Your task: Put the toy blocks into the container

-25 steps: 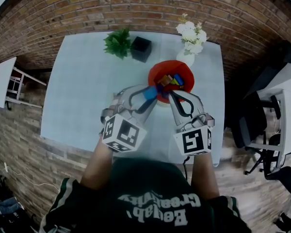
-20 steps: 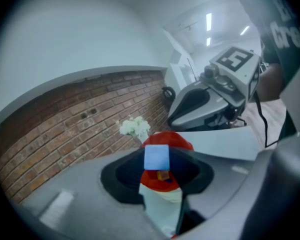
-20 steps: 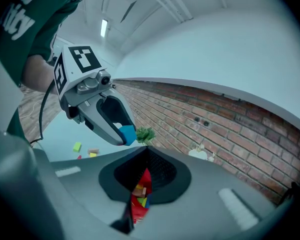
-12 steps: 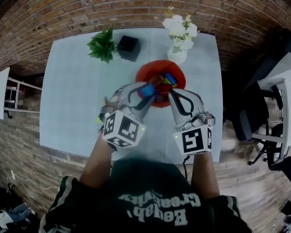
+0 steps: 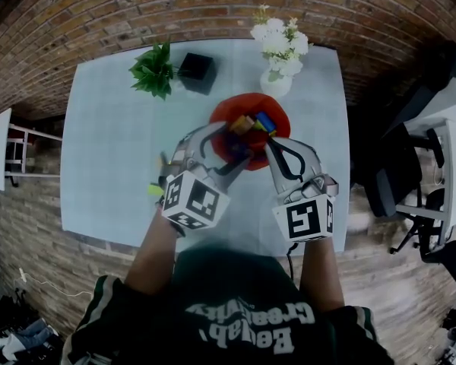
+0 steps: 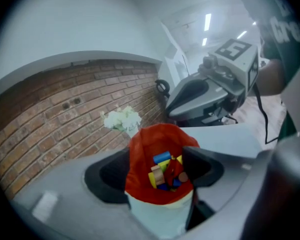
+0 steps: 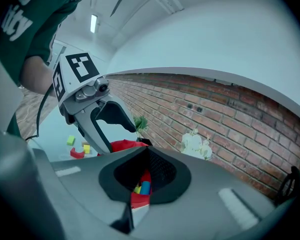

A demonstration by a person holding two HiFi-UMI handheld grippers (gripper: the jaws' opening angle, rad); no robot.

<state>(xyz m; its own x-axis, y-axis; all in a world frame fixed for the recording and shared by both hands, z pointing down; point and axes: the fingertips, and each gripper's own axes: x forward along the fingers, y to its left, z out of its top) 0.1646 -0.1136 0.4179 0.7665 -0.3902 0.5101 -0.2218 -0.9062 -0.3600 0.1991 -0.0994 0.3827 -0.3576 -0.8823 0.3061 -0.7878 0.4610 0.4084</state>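
at centre of the head view, the left gripper [image 5: 235,144] is shown with jaws just opened wide and nothing clamped. the red container [image 5: 224,116] stands between them, toy blocks [image 6: 162,171] piled inside. the right gripper [image 5: 271,149] is closed and empty. on withdrawal the rim could be snagged by a jaw and the container tipped. loose blocks [image 7: 79,149] are seen at middle left.
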